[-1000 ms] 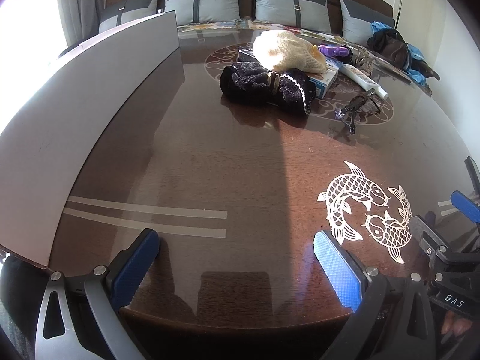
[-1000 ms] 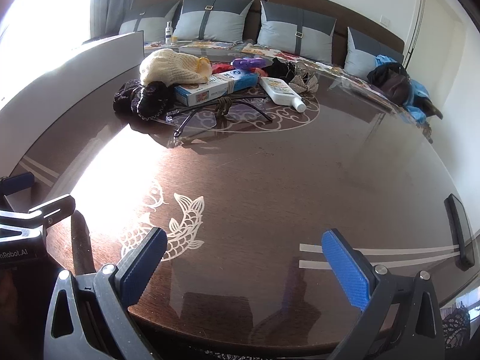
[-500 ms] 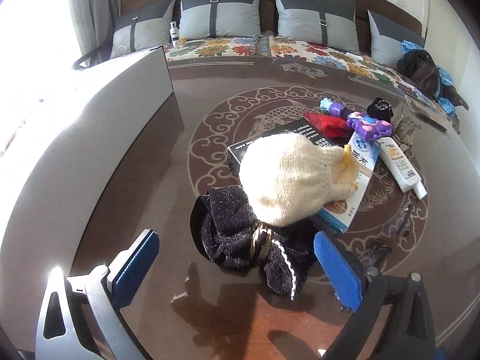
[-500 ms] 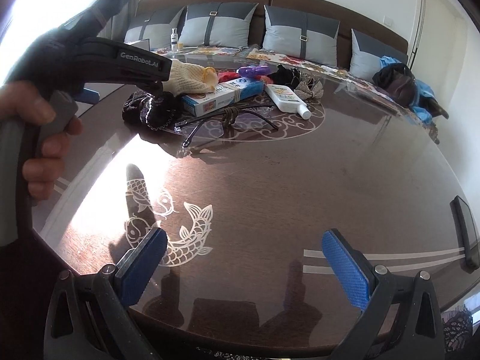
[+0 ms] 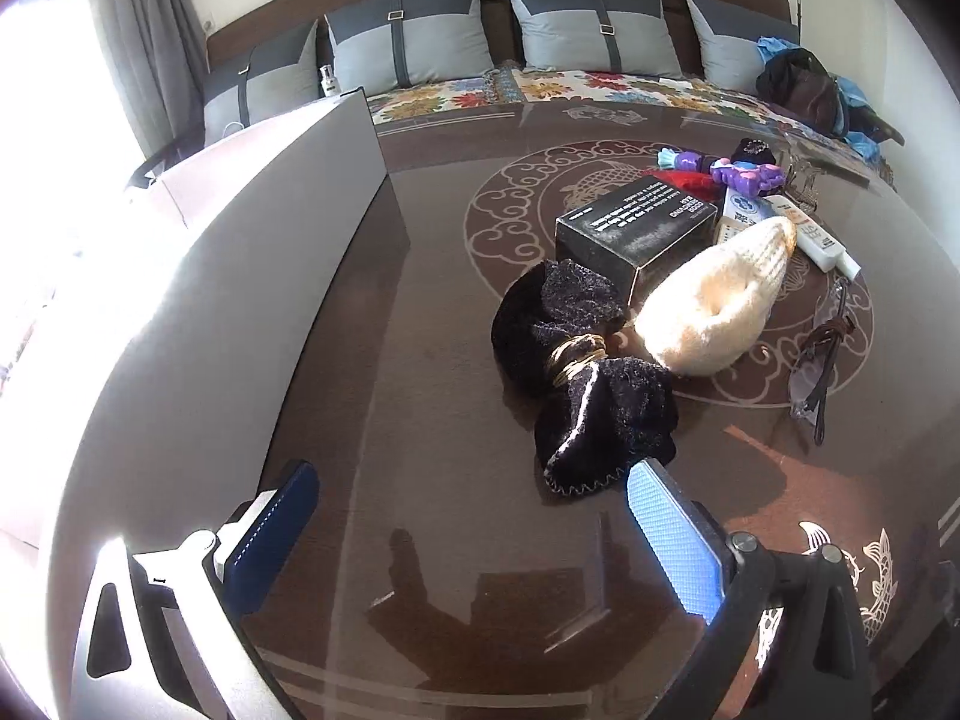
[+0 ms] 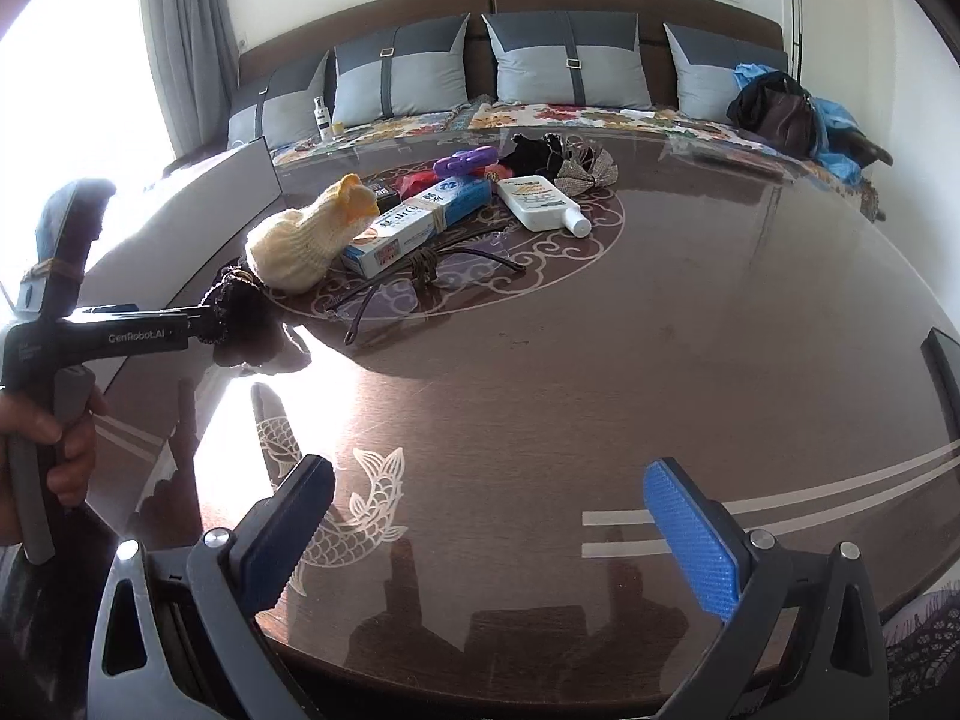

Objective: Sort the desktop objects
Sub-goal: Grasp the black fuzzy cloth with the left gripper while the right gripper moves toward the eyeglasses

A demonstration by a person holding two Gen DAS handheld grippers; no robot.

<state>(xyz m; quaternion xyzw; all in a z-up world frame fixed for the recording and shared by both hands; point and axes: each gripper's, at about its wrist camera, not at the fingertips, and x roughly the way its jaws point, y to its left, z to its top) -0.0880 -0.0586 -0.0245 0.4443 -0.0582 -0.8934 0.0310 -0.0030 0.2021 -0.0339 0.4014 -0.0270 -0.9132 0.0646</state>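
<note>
A person holds two handheld grippers over a glossy dark-brown counter [image 5: 420, 360] inlaid with pale fish and cloud scrollwork, a cushioned sofa [image 6: 540, 60] behind it. The left gripper [image 5: 474, 516] hangs just short of a black fuzzy cloth bundle [image 5: 576, 372] bound with a gold band, its jaws spread wide and holding nothing. In the right wrist view that same tool shows side-on at the left edge, a hand [image 6: 54, 456] wrapped around its grey handle. The right gripper [image 6: 492, 516] sits low near the counter's front edge, jaws likewise wide apart and empty, well apart from the clutter.

The objects lie heaped on the round scroll motif at the counter's middle: a cream knitted hat [image 5: 714, 306] touching the black bundle, a black box [image 5: 636, 228] just behind them, a blue-and-white carton [image 6: 414, 222] partly under the hat, a white bottle [image 6: 540, 204] lying on its side, a purple toy [image 6: 465, 159] and a pair of glasses [image 6: 420, 282] nearest the right gripper. A tall grey panel [image 5: 240, 240] stands along the counter's left side.
</note>
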